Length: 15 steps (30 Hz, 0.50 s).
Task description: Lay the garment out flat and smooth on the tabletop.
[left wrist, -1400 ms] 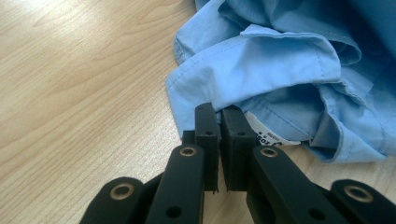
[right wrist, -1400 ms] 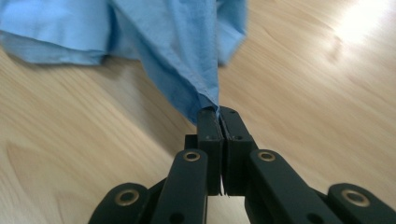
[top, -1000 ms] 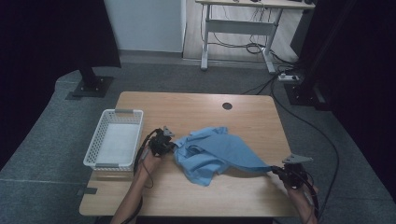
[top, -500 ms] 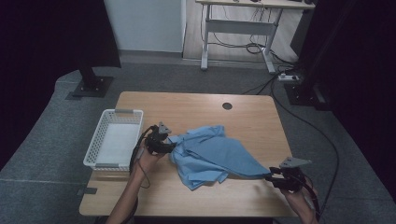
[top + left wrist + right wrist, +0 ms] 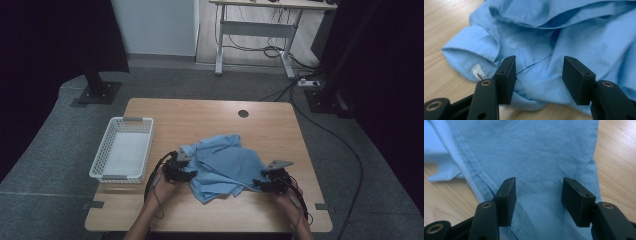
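Blue shirt (image 5: 222, 165) now bunched closer at the table (image 5: 210, 117) middle, both grippers drawn inward, left gripper (image 5: 539, 72) and right gripper (image 5: 537, 193) jaws just opened, apart over loose cloth, white basket (image 5: 122, 150) left.

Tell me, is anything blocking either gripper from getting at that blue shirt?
Nothing visible. The left gripper and right gripper both have their jaws open right over the blue shirt, with only its cloth between them.
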Available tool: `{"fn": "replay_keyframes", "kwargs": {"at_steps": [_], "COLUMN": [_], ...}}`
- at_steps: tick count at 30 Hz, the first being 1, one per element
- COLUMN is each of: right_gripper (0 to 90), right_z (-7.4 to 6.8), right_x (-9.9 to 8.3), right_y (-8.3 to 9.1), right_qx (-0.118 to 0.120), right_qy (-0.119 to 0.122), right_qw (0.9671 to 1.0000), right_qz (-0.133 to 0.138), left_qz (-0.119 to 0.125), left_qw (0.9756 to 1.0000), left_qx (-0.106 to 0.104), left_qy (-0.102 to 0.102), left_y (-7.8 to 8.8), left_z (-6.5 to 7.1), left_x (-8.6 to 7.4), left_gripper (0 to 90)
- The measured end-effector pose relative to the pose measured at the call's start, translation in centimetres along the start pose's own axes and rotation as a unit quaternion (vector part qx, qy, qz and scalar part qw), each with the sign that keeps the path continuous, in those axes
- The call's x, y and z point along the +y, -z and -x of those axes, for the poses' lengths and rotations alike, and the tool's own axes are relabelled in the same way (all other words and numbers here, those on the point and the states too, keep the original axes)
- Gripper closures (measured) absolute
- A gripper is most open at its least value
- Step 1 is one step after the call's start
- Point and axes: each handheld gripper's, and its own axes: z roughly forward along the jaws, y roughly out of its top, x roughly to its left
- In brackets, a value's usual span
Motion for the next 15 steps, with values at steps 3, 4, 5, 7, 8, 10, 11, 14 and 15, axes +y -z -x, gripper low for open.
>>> {"fn": "replay_keyframes", "kwargs": {"at_steps": [3, 4, 5, 7, 8, 10, 11, 14, 15], "right_gripper": [45.1, 45.1, 45.2, 45.2, 45.2, 45.2, 45.2, 44.7, 42.5], "right_z": [-0.5, -0.8, -1.3, -2.4, -2.9, -4.0, -4.3, -4.7, -4.8], "right_x": [-0.8, -1.0, -1.2, -1.6, -1.9, -2.3, -2.4, -2.4, -2.2], "right_y": [0.6, 0.8, 1.1, 1.7, 2.0, 2.4, 2.6, 2.8, 2.8], "right_qx": [0.002, 0.005, 0.007, 0.013, 0.016, 0.023, 0.027, 0.028, 0.027], "right_qy": [-0.007, -0.008, -0.007, -0.001, 0.004, 0.010, 0.010, 0.020, 0.021], "right_qw": [0.9999, 0.9999, 0.9999, 0.9999, 0.9998, 0.9996, 0.9995, 0.9992, 0.9991], "right_qz": [0.007, 0.007, 0.004, -0.004, -0.007, -0.010, -0.011, -0.021, -0.025], "left_qz": [-0.016, -0.021, -0.025, -0.029, -0.032, -0.032, -0.032, -0.027, -0.021], "left_qw": [0.9998, 0.9996, 0.9993, 0.9989, 0.9987, 0.9987, 0.9987, 0.9988, 0.9989], "left_qx": [0.011, 0.018, 0.025, 0.033, 0.036, 0.038, 0.038, 0.040, 0.041], "left_qy": [-0.007, -0.010, -0.014, -0.015, -0.016, -0.013, -0.013, -0.006, -0.003], "left_y": [-0.6, -0.8, -1.1, -1.6, -1.9, -2.3, -2.4, -1.9, -1.4], "left_z": [-0.5, -0.7, -0.9, -1.2, -1.4, -1.7, -1.8, -1.7, -1.6], "left_x": [0.7, 1.0, 1.3, 1.8, 2.1, 2.5, 2.6, 2.8, 2.8], "left_gripper": [46.2, 46.6, 46.9, 47.8, 48.1, 48.5, 48.6, 47.3, 45.9]}}
